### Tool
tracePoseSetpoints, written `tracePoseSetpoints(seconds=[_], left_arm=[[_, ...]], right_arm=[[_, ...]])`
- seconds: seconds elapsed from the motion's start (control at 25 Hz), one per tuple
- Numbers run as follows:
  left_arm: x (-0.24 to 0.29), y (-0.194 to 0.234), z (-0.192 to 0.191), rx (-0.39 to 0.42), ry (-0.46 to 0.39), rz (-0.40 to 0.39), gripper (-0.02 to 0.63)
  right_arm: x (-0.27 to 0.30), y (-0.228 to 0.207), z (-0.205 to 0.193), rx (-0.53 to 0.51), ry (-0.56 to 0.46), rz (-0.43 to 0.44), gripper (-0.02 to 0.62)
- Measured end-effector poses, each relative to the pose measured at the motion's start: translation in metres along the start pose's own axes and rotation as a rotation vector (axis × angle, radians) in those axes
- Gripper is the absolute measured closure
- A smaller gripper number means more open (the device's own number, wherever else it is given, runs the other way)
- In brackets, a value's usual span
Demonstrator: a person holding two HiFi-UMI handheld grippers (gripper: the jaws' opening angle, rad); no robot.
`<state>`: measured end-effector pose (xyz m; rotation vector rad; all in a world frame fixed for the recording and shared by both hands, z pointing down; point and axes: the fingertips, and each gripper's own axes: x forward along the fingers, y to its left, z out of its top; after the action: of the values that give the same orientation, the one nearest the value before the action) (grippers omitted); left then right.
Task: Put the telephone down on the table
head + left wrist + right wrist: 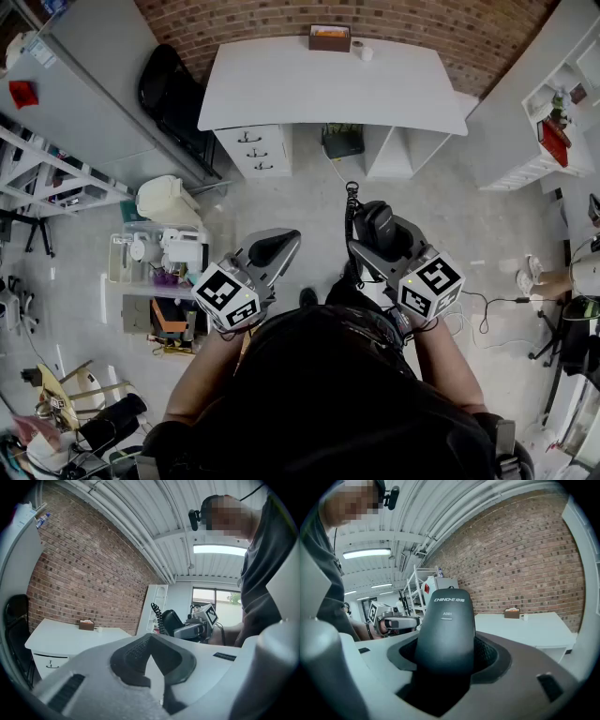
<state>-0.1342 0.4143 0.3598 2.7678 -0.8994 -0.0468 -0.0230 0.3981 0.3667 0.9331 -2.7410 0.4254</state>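
The person stands a little way back from the white table, which sits against the brick wall. The table's top is almost all bare. Only a small brown box and a little white object sit along its far edge by the wall, so the near edge and the middle are free. The bare floor between the person and the table is open. A black chair stands off the table's left end and white shelving off its right. A set of drawers sits under the left part of the table, and a cluttered cart stands near the person's left side.

The right gripper is clamped on the black telephone, its jaws spread wide around the handset's body. The telephone is up in the air in front of the person's chest, well short of the table. Its long axis runs along the jaws, and the rounded end with printed lettering sticks out past them toward the table and wall. The coiled cord stands up beside the handset on the side nearer the other gripper.

The left gripper is held level just beside it. Its jaws are together at the tips with nothing between them, and it also points toward the table.
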Motion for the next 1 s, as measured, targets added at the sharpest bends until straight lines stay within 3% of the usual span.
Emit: tracePoseSetpoints(seconds=[0.52,1.0], left_arm=[[0.035,0.014,-0.003,-0.007,0.021,0.007,0.598],[0.156,0.044,0.010,0.014,0.043,0.014,0.598]], right_arm=[[0.003,-0.041,0.005,0.002,0.008,0.005,0.313],[-0.003,-0.154,0.031,-0.004,-0.017,0.055,0.313]])
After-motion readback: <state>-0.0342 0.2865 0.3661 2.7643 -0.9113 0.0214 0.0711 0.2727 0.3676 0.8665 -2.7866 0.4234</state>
